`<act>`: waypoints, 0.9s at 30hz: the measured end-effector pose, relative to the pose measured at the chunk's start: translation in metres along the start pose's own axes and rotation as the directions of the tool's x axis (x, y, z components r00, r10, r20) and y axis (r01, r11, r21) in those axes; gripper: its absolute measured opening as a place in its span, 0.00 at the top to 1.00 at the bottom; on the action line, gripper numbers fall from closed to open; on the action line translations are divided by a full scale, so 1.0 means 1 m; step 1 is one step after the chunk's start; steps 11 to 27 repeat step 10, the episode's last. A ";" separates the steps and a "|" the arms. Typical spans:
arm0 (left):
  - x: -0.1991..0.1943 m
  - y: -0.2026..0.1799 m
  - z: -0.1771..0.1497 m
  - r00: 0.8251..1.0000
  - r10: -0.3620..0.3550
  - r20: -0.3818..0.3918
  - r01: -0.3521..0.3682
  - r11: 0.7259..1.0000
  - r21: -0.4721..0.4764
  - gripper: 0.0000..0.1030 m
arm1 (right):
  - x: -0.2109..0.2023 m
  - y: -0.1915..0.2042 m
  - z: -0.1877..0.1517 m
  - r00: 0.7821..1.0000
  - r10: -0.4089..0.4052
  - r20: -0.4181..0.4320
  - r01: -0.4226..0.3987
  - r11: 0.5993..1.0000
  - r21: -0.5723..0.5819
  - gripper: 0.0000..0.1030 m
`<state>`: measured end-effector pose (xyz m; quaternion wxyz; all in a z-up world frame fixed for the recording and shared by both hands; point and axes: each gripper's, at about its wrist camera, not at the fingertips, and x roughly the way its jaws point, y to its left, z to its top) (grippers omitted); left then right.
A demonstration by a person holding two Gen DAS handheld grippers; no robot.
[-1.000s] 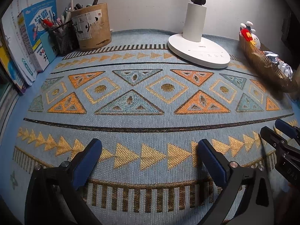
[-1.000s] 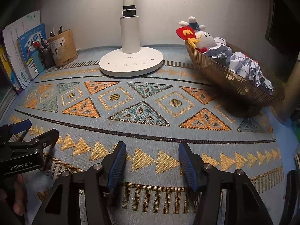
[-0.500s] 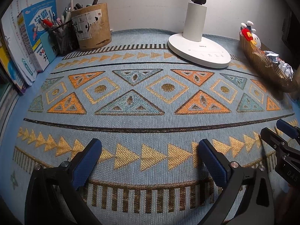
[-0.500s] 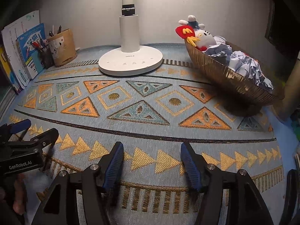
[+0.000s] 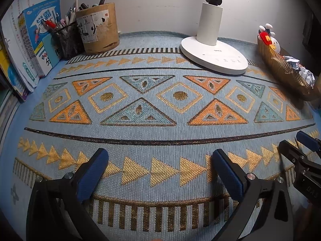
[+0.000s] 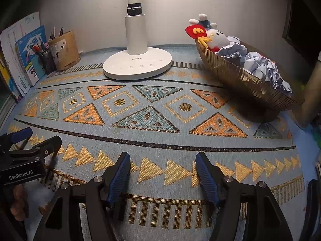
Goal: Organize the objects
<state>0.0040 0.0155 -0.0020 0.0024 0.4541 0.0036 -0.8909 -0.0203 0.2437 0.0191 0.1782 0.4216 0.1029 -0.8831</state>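
My left gripper is open and empty, low over the patterned mat. My right gripper is open and empty over the same mat, to the right of the left one. A gold ribbed basket at the right holds a plush toy and crumpled paper balls; the basket also shows in the left wrist view. A cardboard pen tub and a black mesh pen cup stand at the back left.
A white desk lamp base stands at the back centre, also in the right wrist view. Books lean at the left edge. A wall closes the back. The left gripper's side shows in the right wrist view.
My right gripper's jaws have opened a little wider. The left gripper has hardly moved.
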 end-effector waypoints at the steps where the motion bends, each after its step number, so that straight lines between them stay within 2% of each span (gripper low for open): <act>1: 0.000 0.000 0.000 1.000 0.000 0.000 0.000 1.000 0.000 0.00 | 0.000 0.000 0.000 1.000 -0.001 0.001 0.001 1.000 -0.001 0.34; 8: 0.000 -0.001 0.000 1.000 0.000 0.000 0.000 1.000 -0.002 0.00 | -0.002 0.001 -0.001 1.000 -0.006 0.011 0.006 1.000 -0.011 0.27; 27: 0.000 -0.001 0.000 1.000 0.002 -0.001 -0.002 1.000 -0.001 0.00 | -0.002 0.000 -0.001 1.000 -0.004 0.010 0.004 1.000 -0.008 0.27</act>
